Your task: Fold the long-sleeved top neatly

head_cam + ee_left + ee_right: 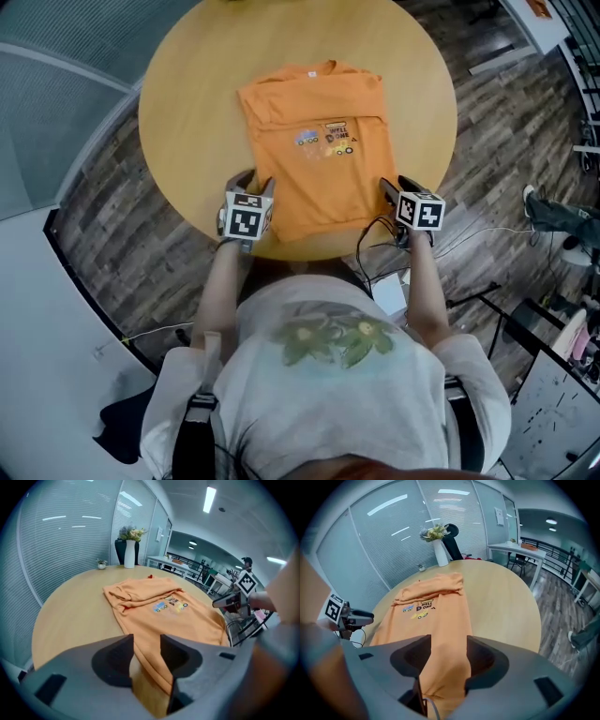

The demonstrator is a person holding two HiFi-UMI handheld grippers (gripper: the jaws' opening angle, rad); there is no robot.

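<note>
A: What's over on the left?

B: The left gripper (255,184), at the near left corner of the orange long-sleeved top (319,150). Its marker cube faces up at the head camera.

A: And its jaws?

B: In the left gripper view (146,639) they stand apart. The top's (159,616) left edge runs through the gap, with bare counter (70,616) beside it. The pads don't press on the cloth.

A: Where does the top lie?

B: Flat on the round wooden counter (187,103), toward the person's side, with the collar pointing away and the hem close to the near rim. Cloth is folded in across the shoulders and down the right side. The small printed picture (328,141) on the chest faces up.

A: Anything at the far edge?

B: 1 white vase of flowers (130,550), well apart from the top, in front of a glass wall.

A: Now the right side.

B: The right gripper (392,187) sits at the near right corner of the hem. In the right gripper view (448,641) its jaws are wide apart. Orange cloth (436,606) fills the gap between them, but they aren't clamped on it.

A: So neither of the 2 holds anything?

B: Neither. Black cables (375,239) hang off the counter's rim below the right gripper, above the wood-plank floor (487,103).
</note>
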